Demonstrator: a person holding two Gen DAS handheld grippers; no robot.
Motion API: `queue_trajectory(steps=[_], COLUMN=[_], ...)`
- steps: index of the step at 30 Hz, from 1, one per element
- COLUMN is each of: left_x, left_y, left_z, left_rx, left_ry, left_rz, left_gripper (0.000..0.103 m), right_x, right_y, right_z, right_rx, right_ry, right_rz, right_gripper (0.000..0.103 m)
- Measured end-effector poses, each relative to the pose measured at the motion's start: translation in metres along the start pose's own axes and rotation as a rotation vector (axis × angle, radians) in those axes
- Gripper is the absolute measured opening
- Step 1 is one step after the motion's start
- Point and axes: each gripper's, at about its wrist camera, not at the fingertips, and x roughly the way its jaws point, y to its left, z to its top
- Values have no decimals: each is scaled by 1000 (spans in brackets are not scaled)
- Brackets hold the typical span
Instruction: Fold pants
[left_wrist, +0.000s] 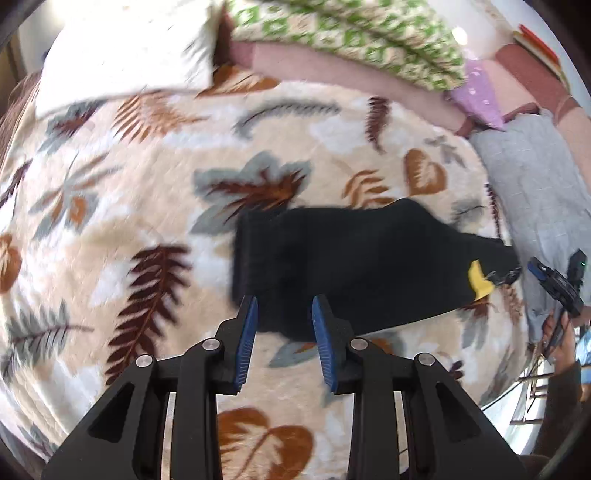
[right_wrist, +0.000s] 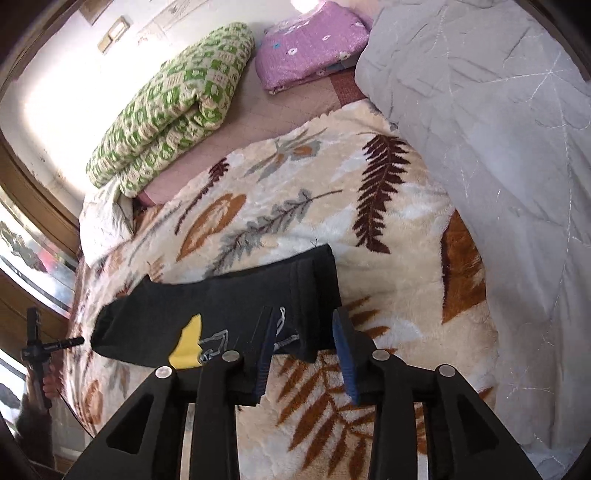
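Folded black pants (left_wrist: 354, 266) are lying flat on a leaf-patterned blanket (left_wrist: 147, 184) on a bed.

The left gripper (left_wrist: 283, 314) and the right gripper (right_wrist: 304, 328) are both hovering over the pants' near edge, fingers apart, apparently gripping nothing, though motion blur is softening the left view.

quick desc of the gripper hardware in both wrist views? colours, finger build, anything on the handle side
The left gripper and right gripper match: matte black angular linkage arms with triangular cut-outs, round silver pivot pins, and two flat fingers faced with ribbed blue pads. Seen from the other side, each sits on a black handheld grip; a dark sleeve and a thin dark cable show there.
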Motion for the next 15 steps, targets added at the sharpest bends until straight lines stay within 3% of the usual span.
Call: queue_trajectory(steps=[2,4,8,11,15], left_x=[4,19,69,103,133], left_y=[-38,-84,-181,-235,-276], left_z=[16,34,64,79,81], left_rx=[89,195,434,584,810], left_ry=[-5,13,144,234,274], left_rz=[-24,-57,-134,-132,-49], left_gripper=[42,44,44,44,44], right_x=[3,13,42,53,59], right_y=[-2,1,4,8,8], right_z=[10,18,26,29,29], right_rx=[40,41,42,32,31], right_ry=[-4,16,76,90,109], right_rz=[22,22,-3,3,18], right_gripper=[37,37,38,37,38])
